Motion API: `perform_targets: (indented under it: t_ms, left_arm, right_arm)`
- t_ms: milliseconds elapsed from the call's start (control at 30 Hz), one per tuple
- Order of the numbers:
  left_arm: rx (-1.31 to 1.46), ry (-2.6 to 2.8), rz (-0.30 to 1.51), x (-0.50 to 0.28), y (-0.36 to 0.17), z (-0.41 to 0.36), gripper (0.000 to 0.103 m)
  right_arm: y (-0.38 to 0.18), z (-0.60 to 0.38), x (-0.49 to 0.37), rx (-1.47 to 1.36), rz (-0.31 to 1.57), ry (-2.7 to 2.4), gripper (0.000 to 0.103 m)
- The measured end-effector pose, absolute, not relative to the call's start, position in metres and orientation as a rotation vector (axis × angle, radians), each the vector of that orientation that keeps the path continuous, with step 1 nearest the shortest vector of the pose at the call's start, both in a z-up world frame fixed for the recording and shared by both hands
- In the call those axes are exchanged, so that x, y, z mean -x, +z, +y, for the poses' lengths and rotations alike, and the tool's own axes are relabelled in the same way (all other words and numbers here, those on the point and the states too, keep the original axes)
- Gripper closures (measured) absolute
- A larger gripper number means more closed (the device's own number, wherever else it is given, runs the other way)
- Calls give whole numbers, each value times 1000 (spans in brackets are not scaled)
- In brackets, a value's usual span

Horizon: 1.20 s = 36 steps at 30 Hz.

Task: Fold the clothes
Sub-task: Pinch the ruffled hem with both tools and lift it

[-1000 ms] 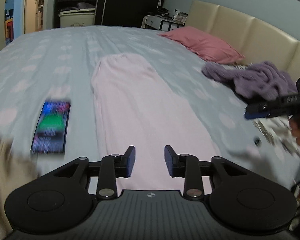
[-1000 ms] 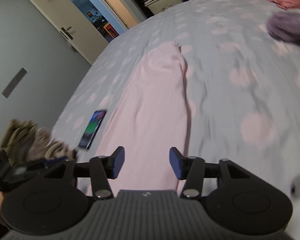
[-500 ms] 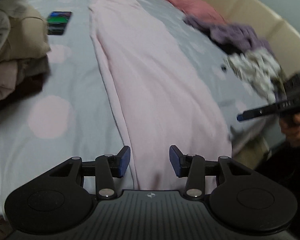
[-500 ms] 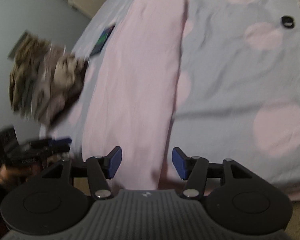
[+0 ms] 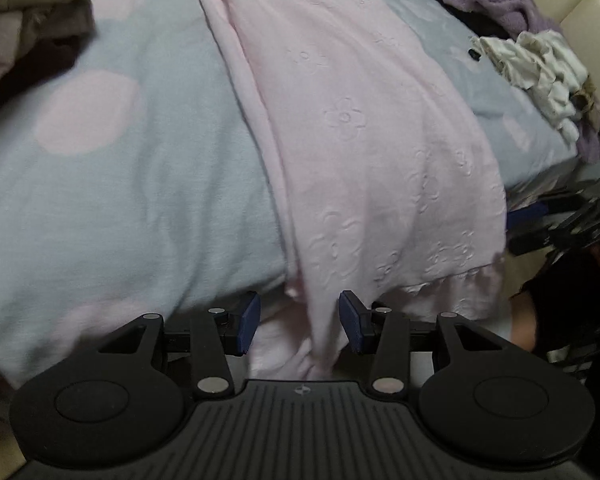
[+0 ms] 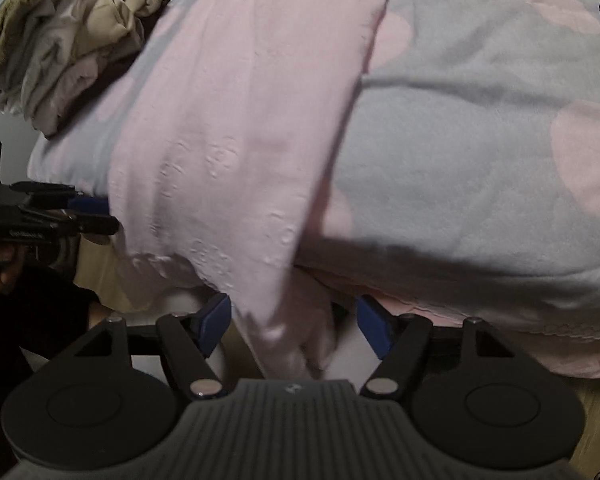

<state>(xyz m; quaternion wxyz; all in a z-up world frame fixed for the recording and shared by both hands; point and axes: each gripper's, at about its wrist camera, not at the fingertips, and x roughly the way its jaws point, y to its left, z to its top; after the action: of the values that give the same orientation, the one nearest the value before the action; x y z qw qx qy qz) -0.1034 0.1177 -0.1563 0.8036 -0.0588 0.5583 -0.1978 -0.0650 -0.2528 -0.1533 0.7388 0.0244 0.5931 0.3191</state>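
Jaws of the left gripper [image 5: 299,322] and the right gripper [image 6: 294,324] stand wide, each straddling a hanging corner of the pink garment [image 5: 360,120] draped over the bed [image 5: 120,184] edge ahead; closing too shallow could let the limp cloth slip free.

I saw a pale pink garment [image 5: 364,128] embossed with flowers, on a grey-blue bedspread [image 5: 140,184] with pink dots; beside it, a purple cloth [image 5: 508,4].
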Motion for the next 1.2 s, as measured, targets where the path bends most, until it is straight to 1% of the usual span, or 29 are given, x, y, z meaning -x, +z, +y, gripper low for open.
perform_targets:
  t_ms: [200, 600, 633, 700, 767, 833, 933, 1200]
  left_arm:
    - [62, -476, 1259, 99, -177, 104, 62]
    - [184, -484, 1266, 90, -196, 111, 62]
    - [187, -489, 1262, 90, -195, 111, 62]
    - [196, -507, 1255, 91, -196, 112, 62]
    - [205, -526, 1249, 92, -197, 112, 64]
    - [203, -543, 1245, 91, -198, 111, 66]
    - [170, -561, 1248, 89, -200, 105, 66]
    - [119, -571, 1268, 89, -205, 96, 66]
  right_arm:
    - [-166, -246, 62, -66, 1303, 755, 31]
    - [-189, -227, 56, -93, 1280, 878, 31]
    - [-191, -226, 55, -96, 1278, 888, 32]
    - [-191, -223, 57, -92, 1284, 925, 39]
    - [-190, -219, 59, -80, 1293, 959, 55]
    - [-191, -217, 61, -65, 1302, 966, 61]
    - [-193, -215, 63, -53, 1301, 956, 62]
    - [-201, -204, 72, 53, 1271, 945, 59]
